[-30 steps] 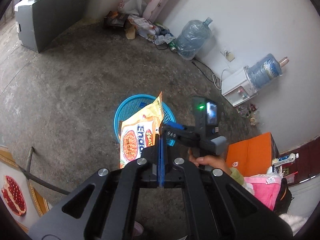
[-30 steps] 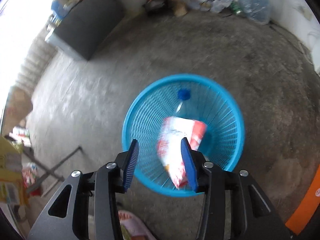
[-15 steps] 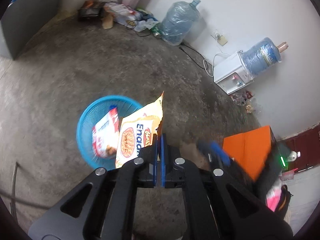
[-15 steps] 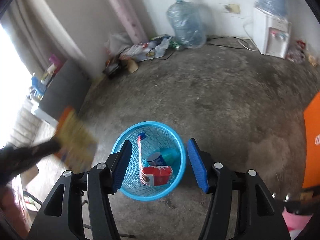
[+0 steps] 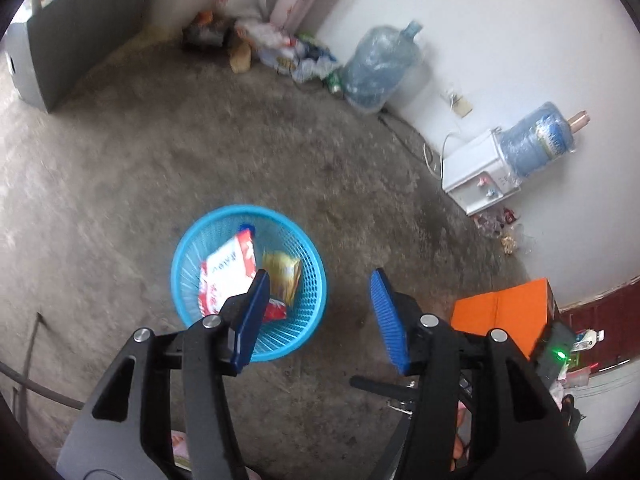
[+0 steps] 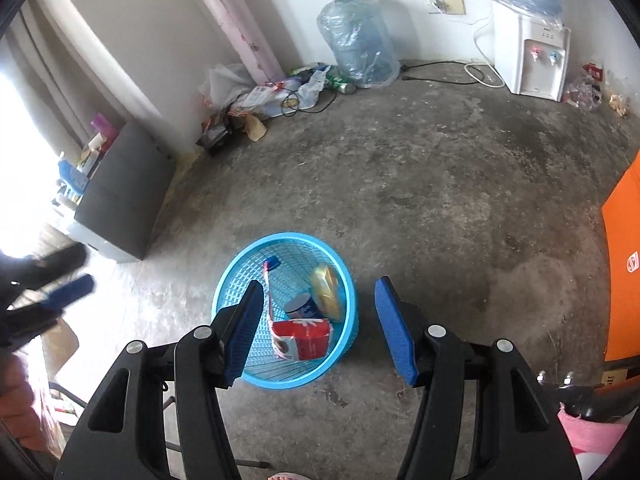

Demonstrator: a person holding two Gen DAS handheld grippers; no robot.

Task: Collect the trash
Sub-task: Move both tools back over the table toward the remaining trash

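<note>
With the yellow snack bag point(image 5: 282, 276) and red-and-white packet point(image 5: 228, 270) lying inside the blue basket point(image 5: 316, 280), both the left gripper point(image 5: 318, 312) and right gripper point(image 6: 318, 322) hung above it, jaws apart and empty, so the visible collecting looked largely done.

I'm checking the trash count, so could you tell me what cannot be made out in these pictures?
- Left wrist view: the lower part of the red and white packet in the blue basket is hidden behind one of the left gripper fingers.
- Right wrist view: the left gripper at the left edge is motion-blurred and partly cut off.
- Both views: print on the yellow packet is too small and blurred to read.
- Right wrist view: the corner pile is too small to itemise.
</note>
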